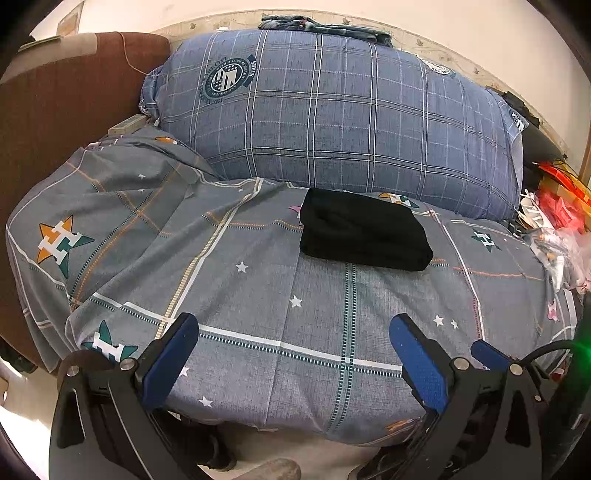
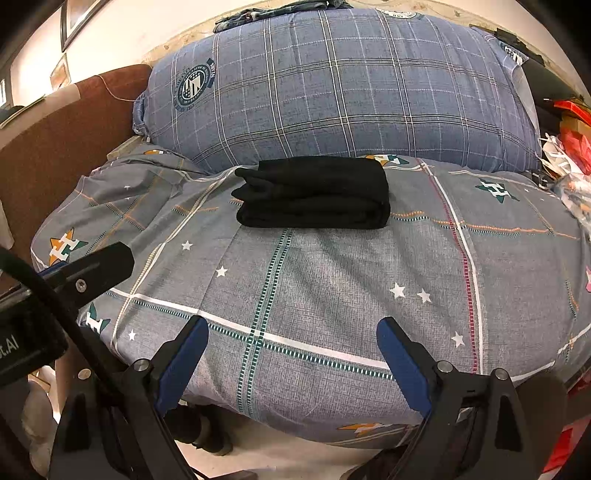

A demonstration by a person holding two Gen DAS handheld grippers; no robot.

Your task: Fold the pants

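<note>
- Nearest of all, the left gripper [image 1: 291,328] hangs over the front edge of the bed with its blue-padded fingers [image 1: 170,358] spread wide apart, and nothing sits between them
- Just beside it the right gripper [image 2: 291,332] is held the same way, fingers [image 2: 402,365] wide open and empty, above the same front edge; a bit of its blue pad also peeks into the left wrist view at the lower right
- From the right wrist view, the black body of the left tool and its cable show at the lower left
- Under both tools lies the bedsheet [image 1: 258,314], grey with white, teal and orange lines, small white stars and star-shaped letter badges; it is rumpled toward the left side
- Further back, about the middle of the bed, the pants [image 2: 314,192] lie as a compact black folded bundle, flat on the sheet, well apart from both grippers
- Right behind the pants, touching or nearly touching their far edge, a big blue checked pillow [image 1: 340,114] with a round crest leans against the back
- A brown headboard [image 1: 55,122] stands to the left of the pillow
- Off to the right edge of the bed sits a heap of plastic bags [image 1: 561,236], red and clear
- Farthest back, on top of the pillow, some bluish folded clothes [image 1: 325,27] rest by the pale wall
</note>
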